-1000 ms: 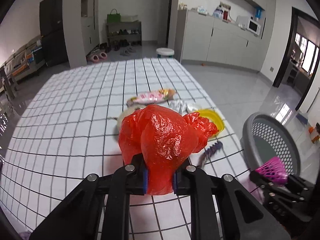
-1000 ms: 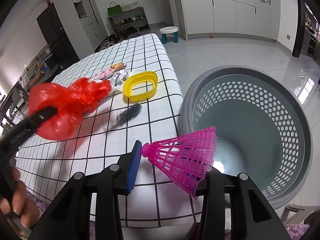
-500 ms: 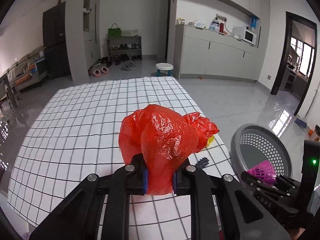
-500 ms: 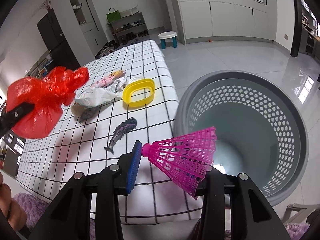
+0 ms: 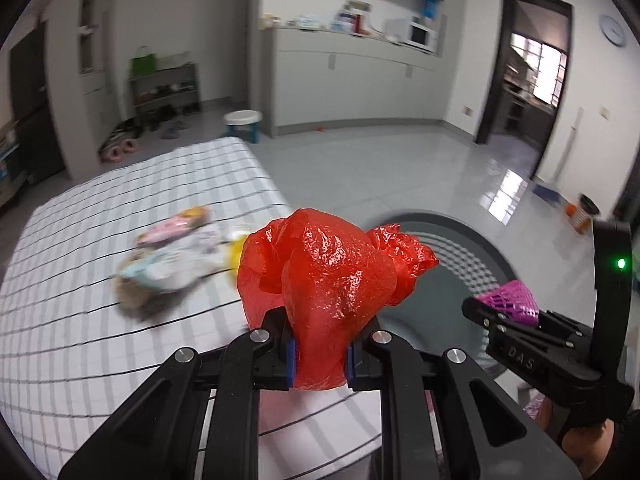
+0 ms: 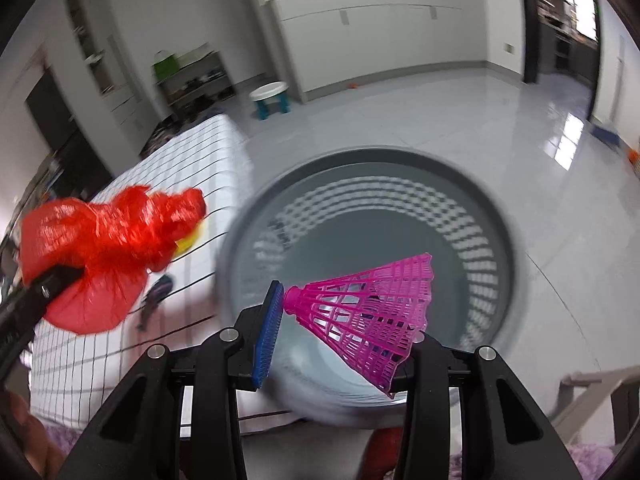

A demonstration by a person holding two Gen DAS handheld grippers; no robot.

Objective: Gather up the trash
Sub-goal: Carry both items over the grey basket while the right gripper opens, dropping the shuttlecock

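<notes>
A: Nearest first: what is the left gripper point(image 5: 319, 356) carrying?

B: A crumpled red plastic bag point(image 5: 326, 292), with the jaws pinched tight on its lower bunch. It looks light, soft and slippery, so the gathered plastic is the right place to hold it; a loose fold could slide out.

A: And the right gripper point(image 6: 340, 344)?

B: Its jaws are clamped on a pink plastic shuttlecock point(image 6: 368, 316), nose against the blue pad, skirt against the other. It's light and springy, and the mesh skirt would crush easily, so a gentle hold is best.

A: What's changed?

B: A second ago both sat over the checked table point(image 5: 100, 320). Now the grey perforated basket point(image 6: 496, 216) fills the right view beneath the shuttlecock, and the bag is at the table edge beside it. Wrappers point(image 5: 168, 256) remain on the table further back.
</notes>
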